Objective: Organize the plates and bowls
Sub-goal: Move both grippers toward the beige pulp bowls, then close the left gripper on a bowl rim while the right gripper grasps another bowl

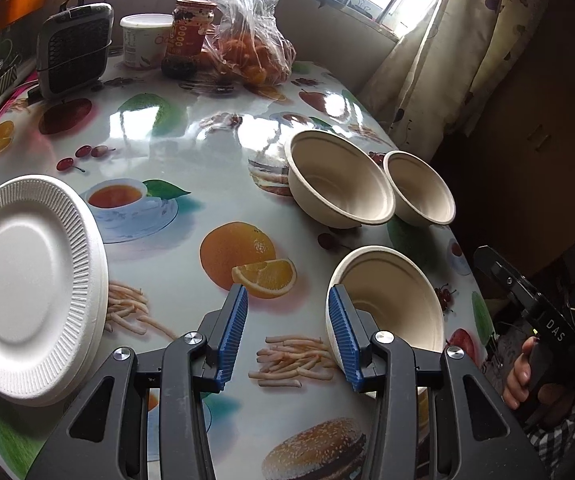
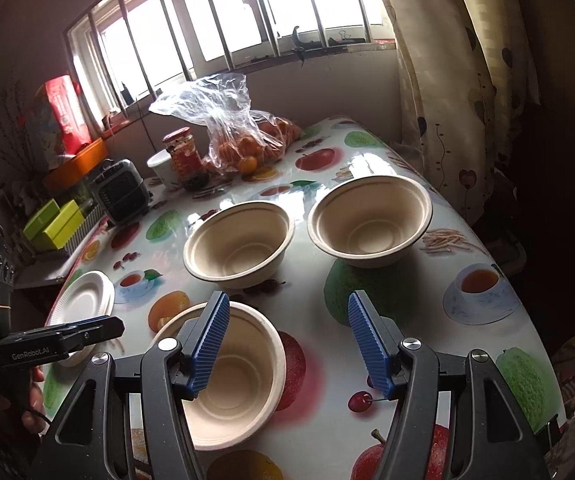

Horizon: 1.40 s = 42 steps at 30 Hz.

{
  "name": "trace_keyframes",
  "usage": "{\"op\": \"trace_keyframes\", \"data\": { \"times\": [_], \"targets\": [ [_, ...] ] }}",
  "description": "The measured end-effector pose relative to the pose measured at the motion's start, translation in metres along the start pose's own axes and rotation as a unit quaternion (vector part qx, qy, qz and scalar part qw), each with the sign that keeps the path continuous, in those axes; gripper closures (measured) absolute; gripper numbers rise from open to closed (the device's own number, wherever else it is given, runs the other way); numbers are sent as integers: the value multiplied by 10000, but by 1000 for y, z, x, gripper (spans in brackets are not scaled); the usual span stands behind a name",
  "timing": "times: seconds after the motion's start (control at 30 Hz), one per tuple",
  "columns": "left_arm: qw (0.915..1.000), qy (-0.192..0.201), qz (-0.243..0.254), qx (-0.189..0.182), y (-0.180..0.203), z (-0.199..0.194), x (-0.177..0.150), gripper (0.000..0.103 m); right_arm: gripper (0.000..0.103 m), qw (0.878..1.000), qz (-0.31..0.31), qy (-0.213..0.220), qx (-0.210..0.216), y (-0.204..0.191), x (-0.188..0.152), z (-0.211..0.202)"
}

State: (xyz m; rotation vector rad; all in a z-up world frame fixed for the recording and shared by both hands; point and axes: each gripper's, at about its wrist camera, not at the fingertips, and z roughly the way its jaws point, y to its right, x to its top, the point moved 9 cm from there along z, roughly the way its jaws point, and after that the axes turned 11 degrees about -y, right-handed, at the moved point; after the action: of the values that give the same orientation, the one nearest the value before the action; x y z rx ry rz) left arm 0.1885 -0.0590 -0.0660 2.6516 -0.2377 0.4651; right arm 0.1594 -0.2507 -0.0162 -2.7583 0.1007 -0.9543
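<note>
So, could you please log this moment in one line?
left claw: open, empty | right claw: open, empty | three paper bowls apart | white plates stacked

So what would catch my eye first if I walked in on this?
Probably the glossy fruit-print tablecloth, then the three beige bowls sitting apart on its right half. A stack of white plates rests at the left edge, and a clear bag of oranges stands at the back under the window.

Left gripper jaws apart, empty; nearest bowl beside.
</note>
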Motion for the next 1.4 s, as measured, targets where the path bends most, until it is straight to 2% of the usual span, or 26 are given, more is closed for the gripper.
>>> {"op": "trace_keyframes", "data": {
  "times": [0.47, 0.77, 0.87, 0.97, 1.1, 1.4],
  "targets": [
    [9992, 99, -18, 383, 0, 21, 58, 60, 42, 9994, -39, -211, 285, 13, 42, 43],
    [9985, 111, -77, 533, -3, 42, 84, 62, 61, 9983, -78, -407, 421, 7, 50, 74],
    [9972, 163, 26, 726, -5, 46, 91, 65, 66, 9980, -58, -440, 454, 7, 52, 79],
    [9982, 108, -58, 594, -7, 50, 95, 68, 72, 9974, -72, -529, 490, 6, 51, 85],
    [9981, 80, -42, 610, -8, 55, 98, 76, 76, 9963, -85, -618, 599, 2, 51, 90],
    [9989, 26, -75, 455, -7, 59, 103, 77, 76, 9941, -11, -742, 794, -1, 51, 97]
  ]
}}
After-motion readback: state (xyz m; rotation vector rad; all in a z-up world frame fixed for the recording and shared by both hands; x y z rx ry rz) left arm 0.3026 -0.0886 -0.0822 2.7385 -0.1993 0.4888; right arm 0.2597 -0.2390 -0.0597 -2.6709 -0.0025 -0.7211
